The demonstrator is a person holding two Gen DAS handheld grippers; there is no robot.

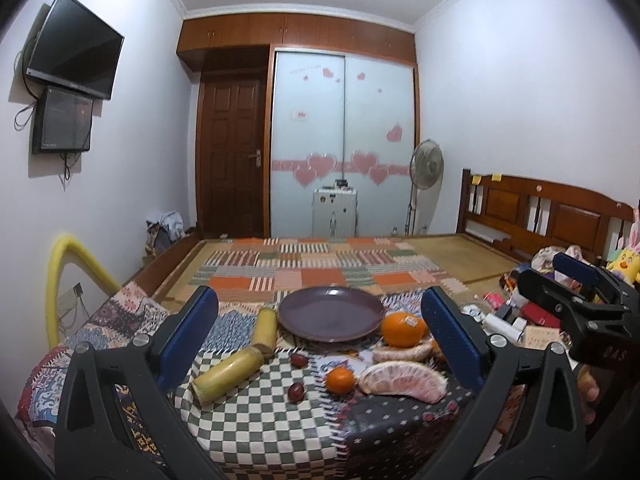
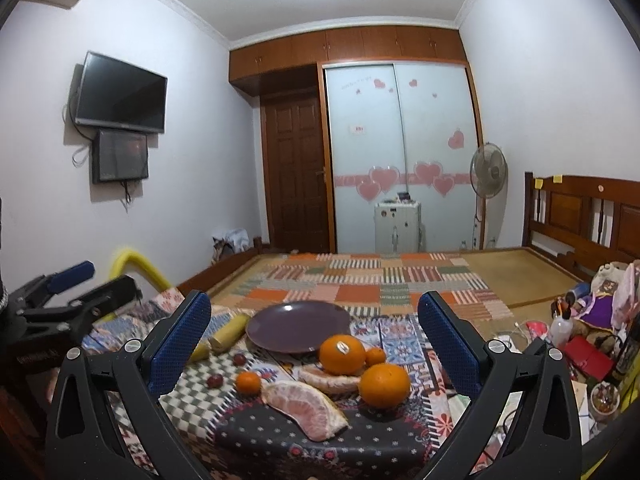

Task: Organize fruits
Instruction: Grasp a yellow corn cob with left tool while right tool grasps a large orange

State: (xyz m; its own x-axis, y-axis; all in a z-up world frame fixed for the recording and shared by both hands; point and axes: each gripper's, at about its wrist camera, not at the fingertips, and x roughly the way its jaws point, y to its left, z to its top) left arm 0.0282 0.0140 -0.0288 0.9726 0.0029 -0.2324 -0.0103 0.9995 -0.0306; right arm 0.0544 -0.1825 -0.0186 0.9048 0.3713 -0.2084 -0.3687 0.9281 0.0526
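A purple plate (image 1: 331,316) (image 2: 298,330) lies empty on the patchwork table cloth. In front of it lie two large oranges (image 2: 342,354) (image 2: 384,384), small mandarins (image 1: 340,380) (image 2: 248,383), two pomelo segments (image 1: 402,382) (image 2: 306,404), two yellowish cane pieces (image 1: 228,374) (image 1: 266,330) and two dark red grapes (image 1: 296,392) (image 1: 299,360). My left gripper (image 1: 320,344) is open and empty above the near fruits. My right gripper (image 2: 314,348) is open and empty, framing the oranges and pomelo.
A bed with a patchwork mat (image 1: 320,268) lies behind the table. Clutter of boxes, bottles and toys (image 2: 584,340) sits at the right. A yellow foam-padded rail (image 1: 60,272) stands at the left. A wooden headboard (image 1: 540,212) is far right.
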